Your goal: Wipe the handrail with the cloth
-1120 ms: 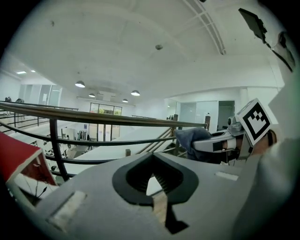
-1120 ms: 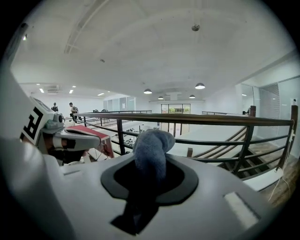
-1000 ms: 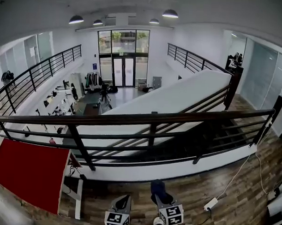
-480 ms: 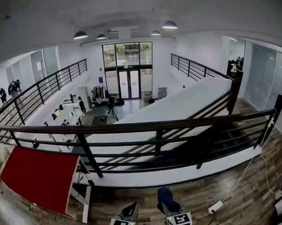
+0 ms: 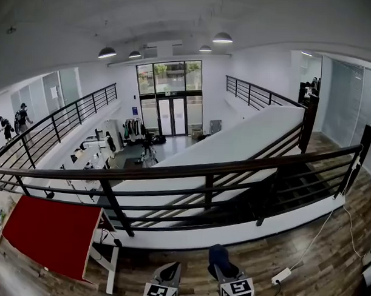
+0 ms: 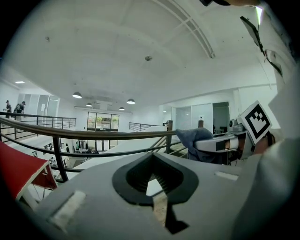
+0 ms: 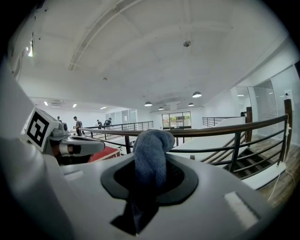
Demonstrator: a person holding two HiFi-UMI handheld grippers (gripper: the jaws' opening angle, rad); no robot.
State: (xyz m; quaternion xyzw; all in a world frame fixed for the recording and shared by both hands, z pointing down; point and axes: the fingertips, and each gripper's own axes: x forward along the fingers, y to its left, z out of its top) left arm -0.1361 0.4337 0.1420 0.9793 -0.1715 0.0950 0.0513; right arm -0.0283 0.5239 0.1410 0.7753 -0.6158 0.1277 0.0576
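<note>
The main risk, in my judgement, is to lose the cloth (image 7: 151, 154): it is pinched as a rolled bundle that stands up above the jaws, with a loose tail hanging below. If it drags along the handrail (image 5: 191, 169) with much friction, it may be pulled out. Beyond the rail the floor opens to the lower hall, so a dropped cloth could fall far out of reach. A second risk is that the bundle covers only a small area, so the hard jaw tips could touch and scratch the dark rail if the approach is too steep. The white cable and power strip (image 5: 281, 275) on the wooden floor at the right could also catch a foot when the person steps along the rail. The right gripper (image 7: 150, 177) has its jaws closed tightly on the blue cloth and touches nothing else. It is held low, well apart from the handrail, so the wiping has not yet begun. The left gripper (image 6: 154, 185) shows its jaws brought together with nothing between them; it holds nothing and touches nothing, and it hangs beside the right one, near the red board (image 5: 49, 233).
</note>
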